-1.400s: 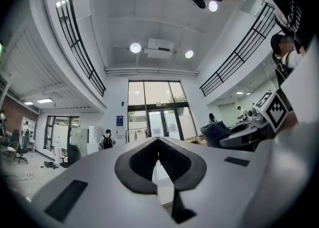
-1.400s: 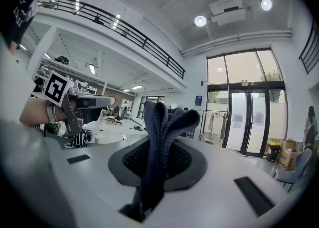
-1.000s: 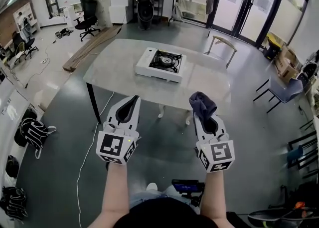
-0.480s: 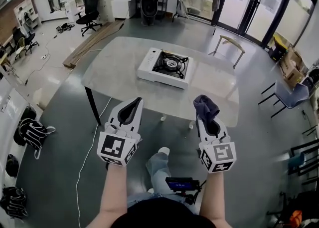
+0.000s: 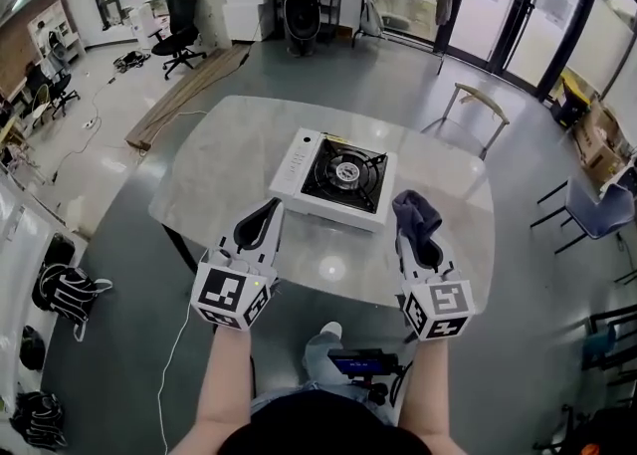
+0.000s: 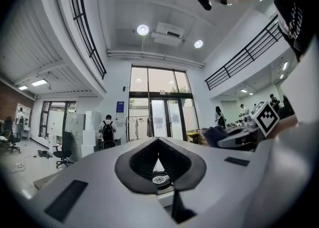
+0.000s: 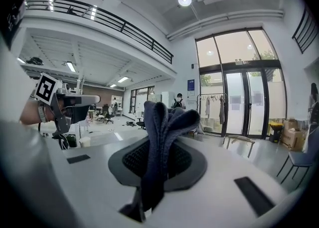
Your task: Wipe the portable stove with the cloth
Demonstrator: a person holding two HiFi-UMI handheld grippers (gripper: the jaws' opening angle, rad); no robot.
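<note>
cloth (image 5: 418, 212) is pinched in your right tongs (image 5: 410, 229); your left tongs (image 5: 270, 208) are pressed together, empty, both near the portable stove (image 5: 333, 176) on the counter (image 5: 227, 166).

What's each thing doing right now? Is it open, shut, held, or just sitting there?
left tool: shut, holding nothing.
right tool: shut on the cloth.
cloth: bunched up, pinched in the right tool, not touching the stove.
stove: sitting on the table, nothing on its burner, neither tool touching it.
</note>
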